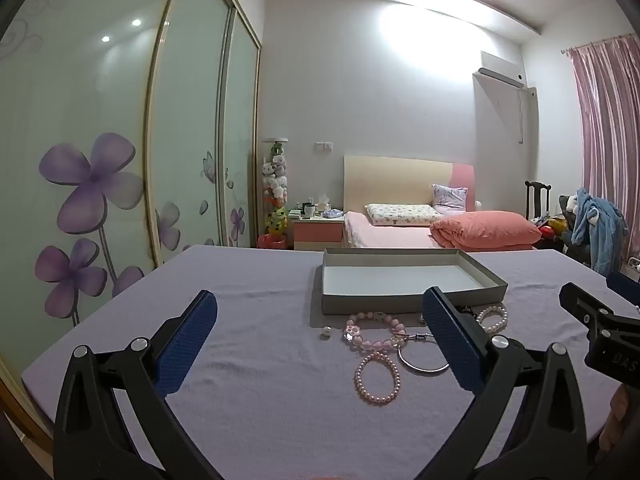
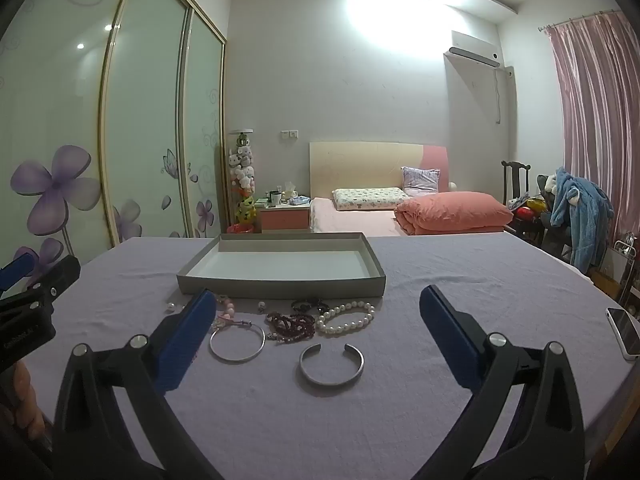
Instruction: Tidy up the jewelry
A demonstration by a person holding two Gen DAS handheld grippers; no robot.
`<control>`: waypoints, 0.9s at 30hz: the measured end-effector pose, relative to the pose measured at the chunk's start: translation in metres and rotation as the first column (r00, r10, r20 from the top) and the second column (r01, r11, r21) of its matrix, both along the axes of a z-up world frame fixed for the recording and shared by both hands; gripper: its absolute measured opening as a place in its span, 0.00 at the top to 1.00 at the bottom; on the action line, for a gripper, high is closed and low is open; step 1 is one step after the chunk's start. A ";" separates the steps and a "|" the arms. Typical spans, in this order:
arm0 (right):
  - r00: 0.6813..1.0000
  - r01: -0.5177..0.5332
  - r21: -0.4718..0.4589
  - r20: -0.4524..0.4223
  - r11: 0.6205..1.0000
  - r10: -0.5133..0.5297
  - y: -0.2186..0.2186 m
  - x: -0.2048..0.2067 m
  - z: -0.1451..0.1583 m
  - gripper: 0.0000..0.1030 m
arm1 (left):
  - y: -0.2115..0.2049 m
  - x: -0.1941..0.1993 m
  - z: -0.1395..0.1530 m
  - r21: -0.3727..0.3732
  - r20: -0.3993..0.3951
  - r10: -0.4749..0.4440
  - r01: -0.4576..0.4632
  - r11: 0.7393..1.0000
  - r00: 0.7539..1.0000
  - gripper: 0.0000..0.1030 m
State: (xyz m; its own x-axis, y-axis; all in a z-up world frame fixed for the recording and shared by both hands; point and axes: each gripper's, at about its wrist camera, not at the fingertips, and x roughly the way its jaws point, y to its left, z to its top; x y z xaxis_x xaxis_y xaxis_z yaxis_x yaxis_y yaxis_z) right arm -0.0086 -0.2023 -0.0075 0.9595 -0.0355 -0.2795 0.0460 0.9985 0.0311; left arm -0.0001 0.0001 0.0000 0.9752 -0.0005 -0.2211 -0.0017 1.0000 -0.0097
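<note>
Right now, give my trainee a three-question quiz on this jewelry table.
1. True or false: the grey tray already holds jewelry.
2. Which lies nearest the right gripper: A) open metal cuff B) white pearl bracelet C) phone?
3. Fill in: both the right and the left gripper are ____.

Key: 1 false, it is empty; 2 A; 3 open.

Pink bed (image 2: pixel 360 220), floral wardrobe (image 2: pixel 80 160), pink curtain (image 2: pixel 592 100).
</note>
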 end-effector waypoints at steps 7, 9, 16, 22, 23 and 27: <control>1.000 -0.001 0.001 -0.002 1.000 0.001 0.000 0.000 -0.001 0.04 | 0.000 0.000 0.000 -0.001 -0.002 0.000 0.000 1.000 1.000 0.02; 1.000 -0.001 0.002 -0.003 1.000 0.001 0.000 0.000 -0.001 0.04 | 0.000 0.000 0.000 0.001 -0.003 0.000 0.000 1.000 1.000 0.02; 1.000 -0.001 0.005 -0.002 1.000 0.001 0.000 0.000 -0.001 0.04 | 0.000 0.000 0.000 0.001 -0.005 0.000 0.000 1.000 1.000 0.02; 1.000 0.000 0.007 -0.003 1.000 0.000 0.000 0.000 -0.001 0.04 | 0.000 0.000 0.000 0.001 -0.005 0.000 0.000 1.000 1.000 0.02; 1.000 0.000 0.007 -0.003 1.000 0.001 0.000 0.000 -0.001 0.04 | 0.000 0.000 0.000 0.001 -0.005 -0.001 0.001 1.000 1.000 0.02; 1.000 0.000 0.009 -0.004 1.000 0.000 0.000 0.000 -0.001 0.04 | 0.000 0.000 0.000 0.002 -0.005 -0.001 0.001 1.000 1.000 0.02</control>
State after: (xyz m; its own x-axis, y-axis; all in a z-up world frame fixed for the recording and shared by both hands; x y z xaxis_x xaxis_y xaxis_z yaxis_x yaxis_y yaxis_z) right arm -0.0082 -0.2028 -0.0084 0.9584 -0.0327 -0.2834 0.0458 0.9982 0.0397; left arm 0.0002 0.0000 -0.0001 0.9741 -0.0007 -0.2261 -0.0011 1.0000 -0.0079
